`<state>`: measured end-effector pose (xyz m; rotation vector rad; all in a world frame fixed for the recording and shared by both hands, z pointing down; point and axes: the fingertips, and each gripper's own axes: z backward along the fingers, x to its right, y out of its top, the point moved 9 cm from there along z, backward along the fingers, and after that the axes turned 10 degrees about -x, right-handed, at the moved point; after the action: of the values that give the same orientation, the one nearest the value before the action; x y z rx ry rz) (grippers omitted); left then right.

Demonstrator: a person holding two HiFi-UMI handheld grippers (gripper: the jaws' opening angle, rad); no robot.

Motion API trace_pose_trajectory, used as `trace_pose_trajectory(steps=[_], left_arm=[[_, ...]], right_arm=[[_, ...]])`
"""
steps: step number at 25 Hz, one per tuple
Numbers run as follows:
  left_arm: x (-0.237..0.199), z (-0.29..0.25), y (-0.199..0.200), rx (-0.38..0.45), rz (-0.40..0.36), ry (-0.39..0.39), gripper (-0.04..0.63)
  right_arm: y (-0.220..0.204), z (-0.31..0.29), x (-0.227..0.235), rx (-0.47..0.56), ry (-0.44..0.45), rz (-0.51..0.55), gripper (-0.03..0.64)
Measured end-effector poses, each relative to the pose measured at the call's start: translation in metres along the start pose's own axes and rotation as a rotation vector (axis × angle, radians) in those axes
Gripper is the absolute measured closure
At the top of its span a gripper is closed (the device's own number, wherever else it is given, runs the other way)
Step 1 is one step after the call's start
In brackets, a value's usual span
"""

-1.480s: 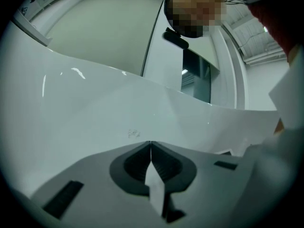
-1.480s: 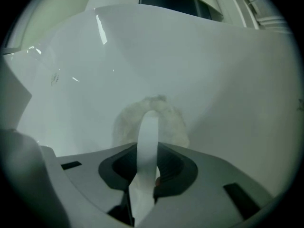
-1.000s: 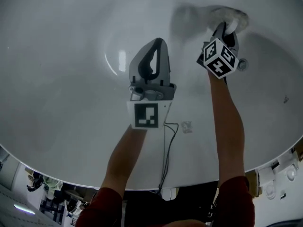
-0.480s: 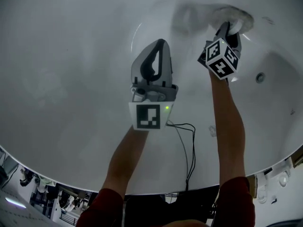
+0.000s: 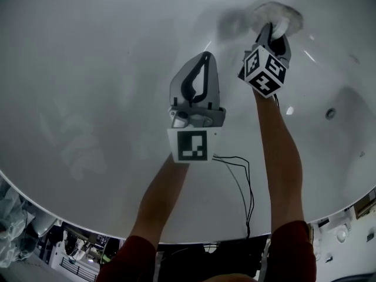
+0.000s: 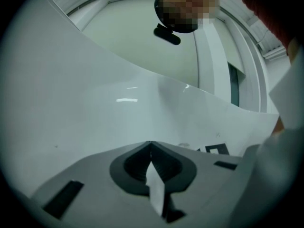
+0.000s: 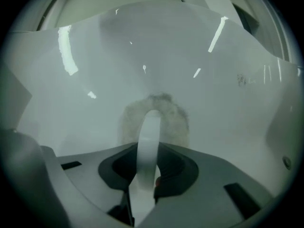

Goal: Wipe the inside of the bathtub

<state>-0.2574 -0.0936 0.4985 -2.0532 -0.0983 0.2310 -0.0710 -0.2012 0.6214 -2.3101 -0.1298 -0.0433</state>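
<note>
The white bathtub fills the head view. My right gripper is at the upper right, shut on the white handle of a fuzzy grey wiping pad. The pad lies flat against the tub's curved inner wall just beyond the jaws. My left gripper hovers over the middle of the tub, to the left of the right one. Its jaws meet at the tips with nothing between them, and it points at bare tub wall.
A round drain fitting sits in the tub at the right, also in the right gripper view. Black cables trail from the left gripper over the near rim. Room clutter shows beyond the rim at the bottom left.
The right gripper and pad have shifted slightly up and to the left along the wall. The left gripper drifted a little right. The drain now appears farther right and lower in the head view.
</note>
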Motion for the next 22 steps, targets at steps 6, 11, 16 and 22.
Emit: trace_pose_trajectory(steps=[6,11,16,22], left_arm=[[0.033,0.001,-0.01,-0.027,0.012,0.03,0.58],[0.049,0.008,-0.018,-0.018,0.011,0.046,0.58],[-0.02,0.006,0.013,-0.016,0.004,0.039,0.58],[-0.011,0.006,0.041,-0.012,-0.03,0.02,0.58]], right_arm=[[-0.004,0.004,0.022,-0.008,0.017,0.019,0.525],[-0.009,0.015,0.008,0.002,0.124,0.136,0.525],[0.01,0.0,-0.067,-0.041,0.146,0.206,0.525],[0.04,0.027,-0.06,0.008,0.178,0.255,0.525]])
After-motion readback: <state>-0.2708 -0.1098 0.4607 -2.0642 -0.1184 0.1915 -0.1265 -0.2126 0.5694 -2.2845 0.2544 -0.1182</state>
